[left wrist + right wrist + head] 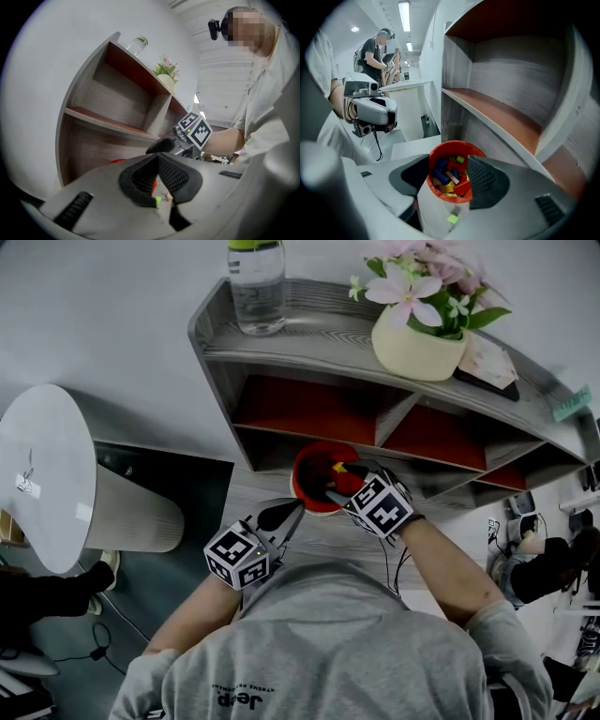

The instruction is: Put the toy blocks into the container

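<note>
A bottle point(256, 282) and a potted flower point(417, 345) stand well apart on the grey shelf point(319, 338).

A grey wooden shelf unit point(319, 334) with red-lined compartments stands against a white wall point(112, 306); ceiling strip lights point(404, 14) glow beyond.

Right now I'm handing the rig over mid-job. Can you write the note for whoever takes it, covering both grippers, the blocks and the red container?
Left gripper: jaws together at the tips, holding nothing, close to the container.
Right gripper: jaws apart, empty, poised over the red container.
Container: stands on the table in front of the shelf unit, with many toy blocks inside.
Done: the blocks in the container.
Left: one green block lies on the table just outside the container and has to go in. No other loose block shows in these views.
</note>
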